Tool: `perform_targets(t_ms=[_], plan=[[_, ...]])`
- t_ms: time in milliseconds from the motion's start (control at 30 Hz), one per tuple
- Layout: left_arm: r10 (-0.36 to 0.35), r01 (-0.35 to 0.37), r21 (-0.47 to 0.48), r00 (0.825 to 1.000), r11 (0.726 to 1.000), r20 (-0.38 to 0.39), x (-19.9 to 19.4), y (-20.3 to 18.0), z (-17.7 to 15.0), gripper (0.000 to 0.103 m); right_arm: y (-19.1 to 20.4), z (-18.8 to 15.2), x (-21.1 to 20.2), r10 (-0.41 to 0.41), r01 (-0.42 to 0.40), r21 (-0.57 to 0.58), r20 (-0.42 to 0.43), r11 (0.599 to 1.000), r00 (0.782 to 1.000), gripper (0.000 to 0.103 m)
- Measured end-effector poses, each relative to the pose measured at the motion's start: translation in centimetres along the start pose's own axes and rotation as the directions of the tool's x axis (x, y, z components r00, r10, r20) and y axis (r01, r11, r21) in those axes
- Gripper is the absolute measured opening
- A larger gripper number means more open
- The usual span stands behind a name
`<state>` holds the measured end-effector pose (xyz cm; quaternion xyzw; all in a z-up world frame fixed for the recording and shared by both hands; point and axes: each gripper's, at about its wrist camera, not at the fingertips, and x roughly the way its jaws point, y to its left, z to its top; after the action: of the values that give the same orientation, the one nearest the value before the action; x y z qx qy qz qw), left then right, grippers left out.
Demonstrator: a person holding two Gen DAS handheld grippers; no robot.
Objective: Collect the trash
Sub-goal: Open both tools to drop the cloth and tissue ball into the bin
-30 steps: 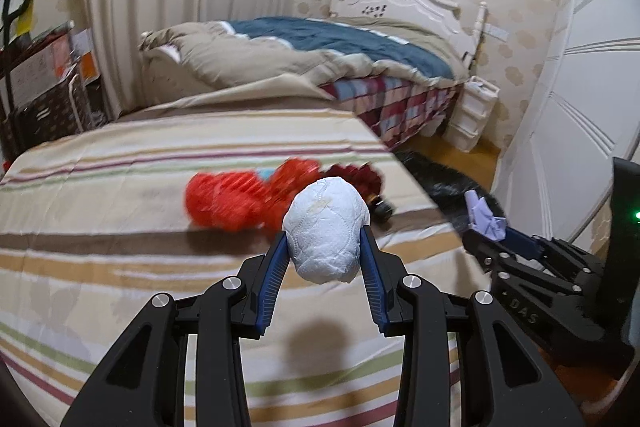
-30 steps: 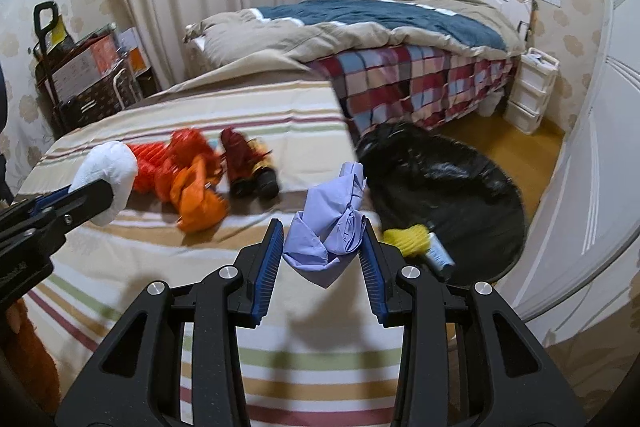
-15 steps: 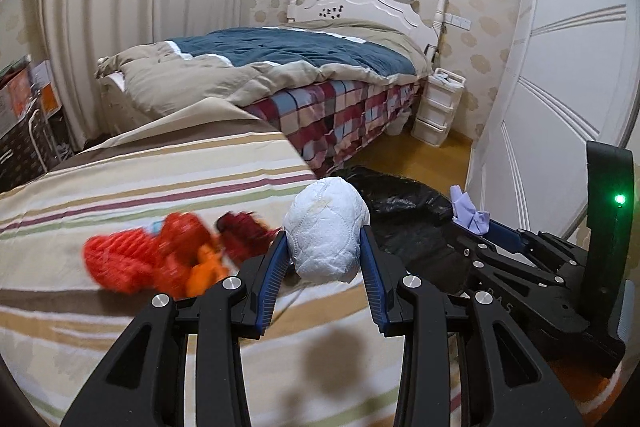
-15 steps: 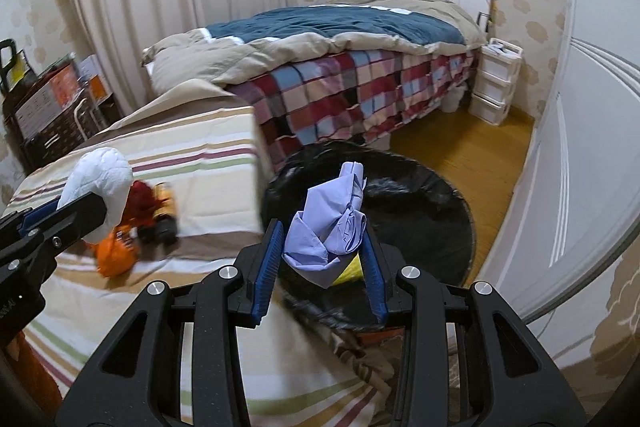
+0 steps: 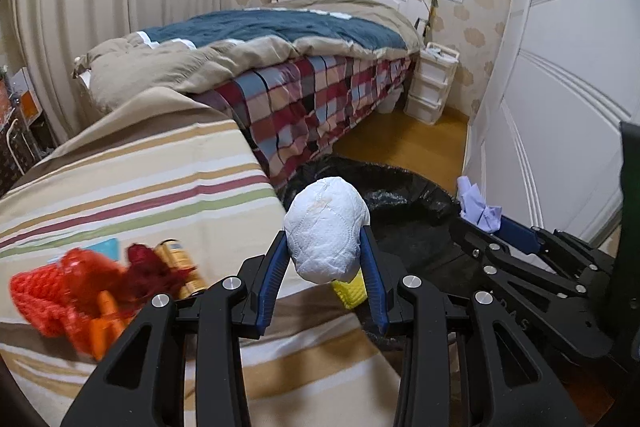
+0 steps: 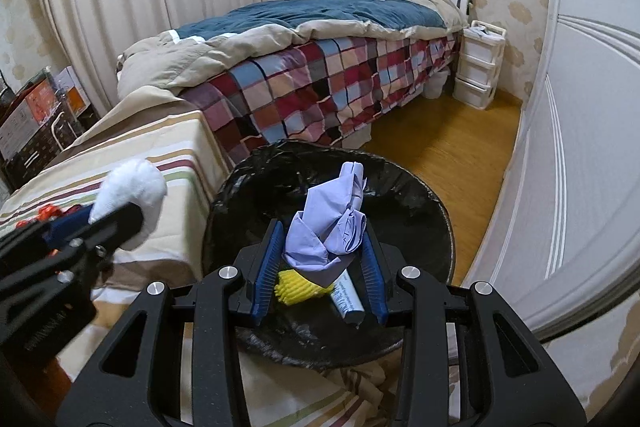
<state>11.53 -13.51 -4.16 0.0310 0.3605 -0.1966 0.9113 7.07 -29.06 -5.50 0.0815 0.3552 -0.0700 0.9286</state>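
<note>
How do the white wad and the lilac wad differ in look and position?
The white wad is rounded, quilted and smooth; the lilac wad is angular, with creased folds. The white wad hangs at the edge of the striped bed, just short of the black bin bag; the lilac wad hangs directly over the bag's opening. Both are crumpled trash clamped between gripper fingers, white left, lilac right.

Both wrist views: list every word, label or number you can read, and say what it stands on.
"DAS": embossed on the right gripper body, left wrist view; any letters before it are cut off.
Tube in the trash bag: print too small to read.
Can on the striped bed: label blurred.
Boxes by the curtain: unreadable.
</note>
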Motion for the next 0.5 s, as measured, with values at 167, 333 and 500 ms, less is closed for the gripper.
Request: perform_targets(t_ms=[167, 333, 500], plan=[[0.011, -0.011, 0.012, 0.999, 1.0, -0.032, 2.3, -0.7, 0.5, 0.038, -1.3, 0.4, 1.6, -0.01, 0.011, 0.026, -0.019, 1.0, 1.0, 0.037], [0.015, -0.014, 0.021, 0.999, 1.0, -0.049, 3.9, -1.6, 0.9, 0.038, -2.3, 0.5, 3.3, -0.019, 0.021, 0.043, -0.043, 0.999, 0.999, 0.037], [0.021, -0.02, 0.02, 0.998, 1.0, -0.065, 4.8, -1.8, 1.1, 0.039, -2.8, 0.6, 4.4, -0.023, 0.025, 0.05, -0.055, 0.998, 0.998, 0.038]])
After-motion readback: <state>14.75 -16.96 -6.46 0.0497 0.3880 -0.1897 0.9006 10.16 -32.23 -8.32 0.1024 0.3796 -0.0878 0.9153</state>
